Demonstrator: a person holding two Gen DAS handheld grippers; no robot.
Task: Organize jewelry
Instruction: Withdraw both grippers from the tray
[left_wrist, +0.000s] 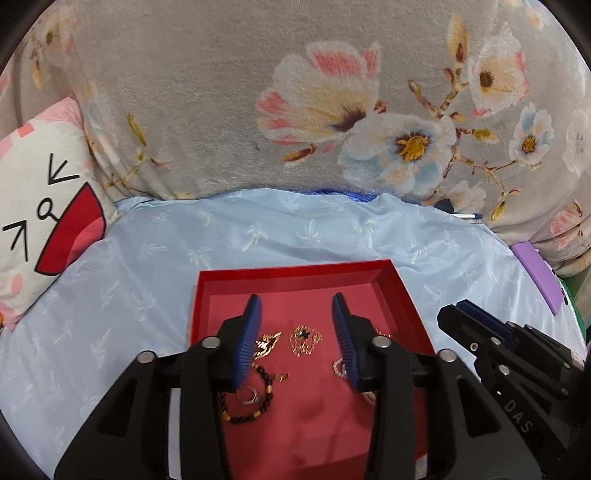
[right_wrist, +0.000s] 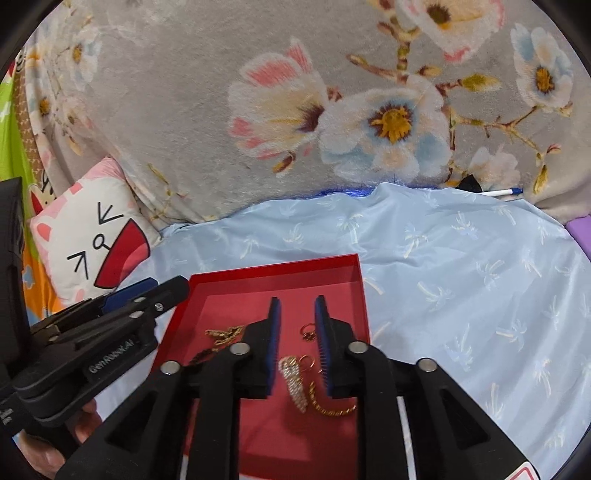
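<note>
Partly, the black frames of the left tongs (left_wrist: 296, 314) and right tongs (right_wrist: 297, 314) hide the near end of the shallow red cardboard tray (left_wrist: 295, 275) on the pale blue bedsheet (left_wrist: 147, 258). Both stand apart over it, gripping nothing. Inside lie a dark bead bracelet (left_wrist: 266, 384) at 7 o'clock, gold filigree earrings (left_wrist: 304, 338) centrally, and a rhinestone clip (right_wrist: 293, 382).

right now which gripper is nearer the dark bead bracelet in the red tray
Left. The left gripper hangs right above the dark bead bracelet, by its left finger. The right gripper sits across the red tray, over the gold pieces.
</note>
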